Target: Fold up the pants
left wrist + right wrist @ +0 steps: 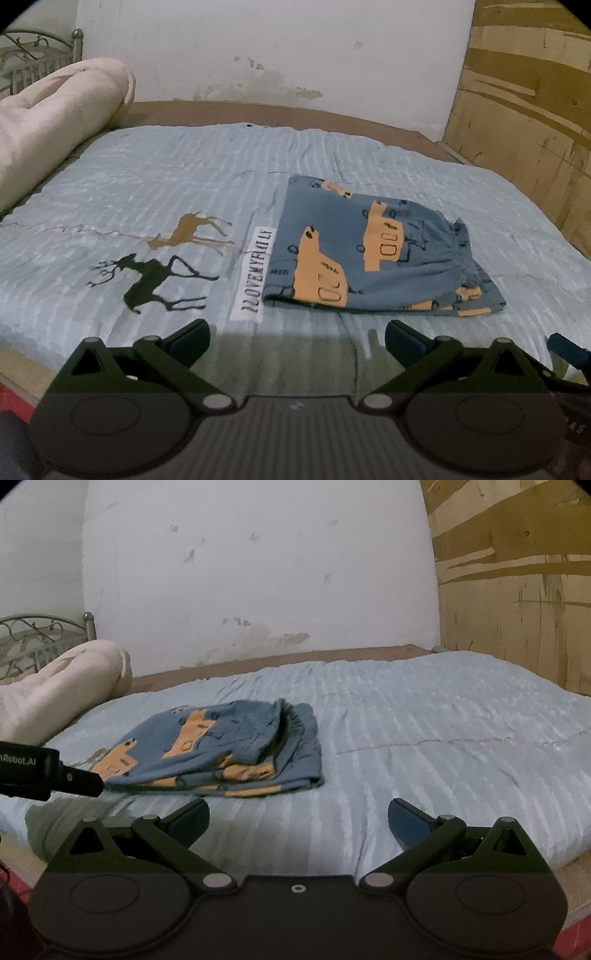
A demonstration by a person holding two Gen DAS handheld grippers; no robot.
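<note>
The blue cotton pants with orange vehicle prints (373, 251) lie folded into a compact rectangle on the pale blue ribbed bedspread (177, 177), apart from both tongs. The left tongs (297, 341) hover over the near edge of the bedspread with their fingers spread wide, nothing between them; the pants lie just beyond them and a little to their right. The right tongs (297, 821) are likewise spread apart and empty, with the pants (221, 749) beyond them and to their left.

Only the left wrist view shows the prints beside the pants: a white strip with black lettering (255, 273) just left of the pants, then a black deer silhouette (151, 282) and a brown deer silhouette (192, 232) farther left. Only the right wrist view shows the gathered waistband end of the pants and the stacked layers at their near edge, and the dark body of the left tool (44, 771) reaching in from the left, its tip close to the pants' near left corner. Both views show a rolled cream blanket (55, 129) far left of the pants.
</note>
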